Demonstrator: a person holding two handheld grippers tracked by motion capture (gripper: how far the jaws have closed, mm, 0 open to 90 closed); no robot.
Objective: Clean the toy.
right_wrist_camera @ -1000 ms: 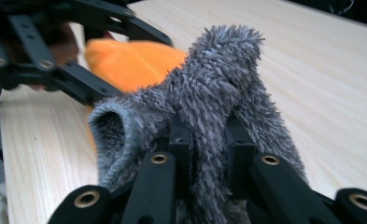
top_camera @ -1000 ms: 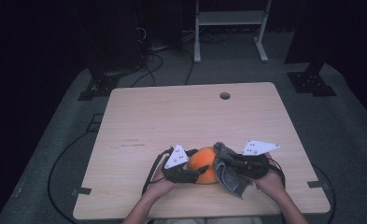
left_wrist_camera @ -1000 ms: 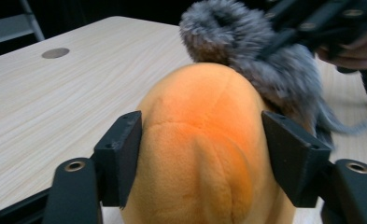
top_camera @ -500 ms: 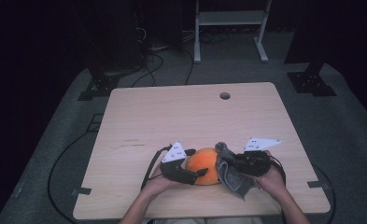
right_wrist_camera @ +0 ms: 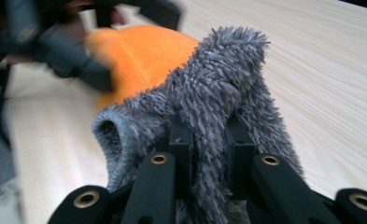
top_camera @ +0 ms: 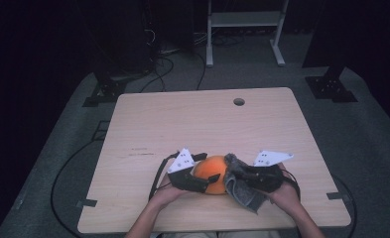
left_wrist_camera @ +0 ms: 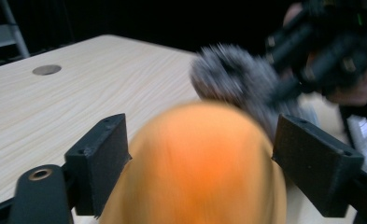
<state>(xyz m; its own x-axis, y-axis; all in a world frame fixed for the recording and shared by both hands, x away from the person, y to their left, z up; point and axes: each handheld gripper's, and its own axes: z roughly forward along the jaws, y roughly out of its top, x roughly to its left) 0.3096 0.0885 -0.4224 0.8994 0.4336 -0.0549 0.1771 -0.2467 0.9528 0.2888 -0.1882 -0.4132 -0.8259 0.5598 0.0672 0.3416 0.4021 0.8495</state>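
Observation:
A round orange plush thing point(top_camera: 213, 173) lies near the table's front edge. My left gripper point(top_camera: 205, 172) reaches around it from the left. In the left gripper view the orange thing point(left_wrist_camera: 195, 163) sits between the two pads point(left_wrist_camera: 102, 158), which stand open at its sides. They have just been closing in on it. My right gripper point(right_wrist_camera: 209, 135) is shut on a grey fuzzy cloth point(right_wrist_camera: 218, 93), whose fold sticks up between the jaws. From above, the grey cloth point(top_camera: 242, 191) hangs against the orange thing's right side under my right gripper point(top_camera: 234, 176).
The wooden table point(top_camera: 197, 119) has a round cable hole point(top_camera: 239, 101) at the back. Behind it stand a white rack point(top_camera: 242, 29) and dark stand feet point(top_camera: 331, 89) on a grey floor, with cables.
The left gripper's jaws reach farther around the orange thing than a second ago. The right gripper and the grey cloth have shifted a little; the orange thing stays in place.

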